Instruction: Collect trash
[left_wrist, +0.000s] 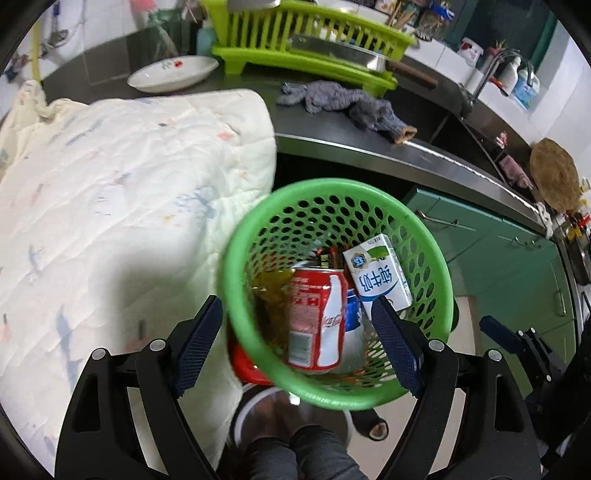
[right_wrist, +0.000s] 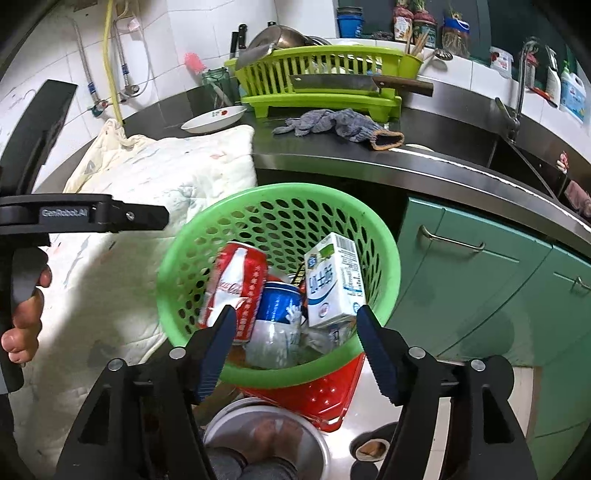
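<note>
Both the left gripper (left_wrist: 297, 334) and right gripper (right_wrist: 295, 349) hover with fingers spread and empty over the green basket (right_wrist: 384, 280) below the counter's front edge, already holding a cola can (right_wrist: 236, 284), milk carton (right_wrist: 334, 277) and more, so collecting looks nearly finished.

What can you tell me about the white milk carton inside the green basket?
The milk carton is a small rectangular box, apparently coated paperboard, white with blue and green print, blue characters and a barcode near its top. It looks intact, not crushed. It stands tilted in the green basket, leaning toward the perforated wall on the right side. Its lower part rests among other trash, close beside a blue can.
</note>
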